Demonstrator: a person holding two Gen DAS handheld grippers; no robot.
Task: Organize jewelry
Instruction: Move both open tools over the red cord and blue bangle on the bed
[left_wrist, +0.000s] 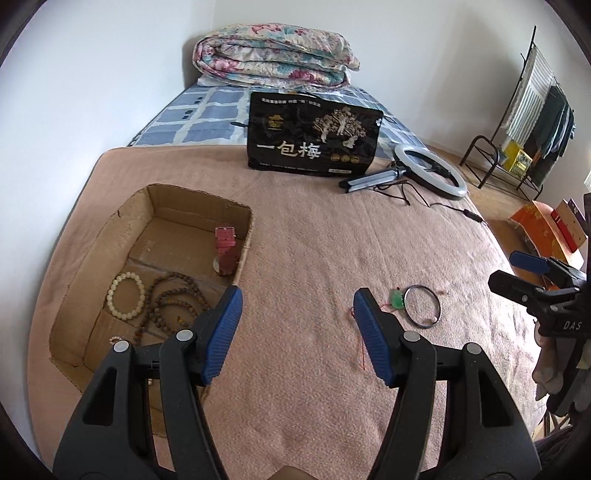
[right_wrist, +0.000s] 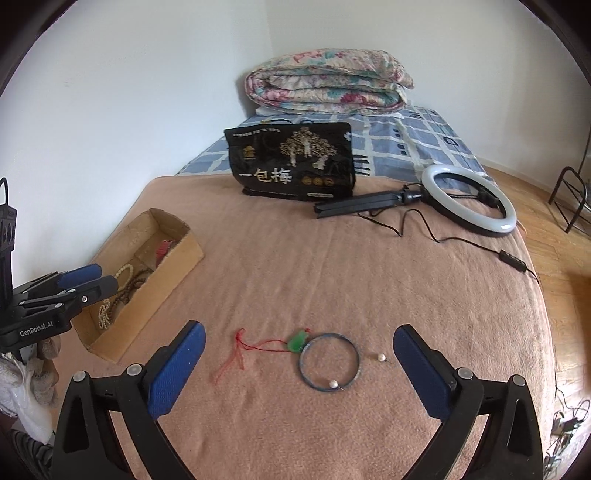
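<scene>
On the bed's tan blanket (right_wrist: 332, 266) lie a dark bangle (right_wrist: 328, 362), a green pendant (right_wrist: 297, 341) on a red cord touching its rim, and two pearl earrings (right_wrist: 381, 357), one of them inside the bangle. To the left, the cardboard box (left_wrist: 92, 280) holds a cream bead bracelet (left_wrist: 125, 295), brown bead strands (left_wrist: 173, 302) and a red watch (left_wrist: 226, 251). The right claw (right_wrist: 299, 363) hovers released around the bangle; the left claw (left_wrist: 297, 328) is spread beside the box, empty.

Both the left gripper (left_wrist: 297, 301) and right gripper (right_wrist: 299, 338) are black plastic with ribbed blue pads and silver rivets.
</scene>
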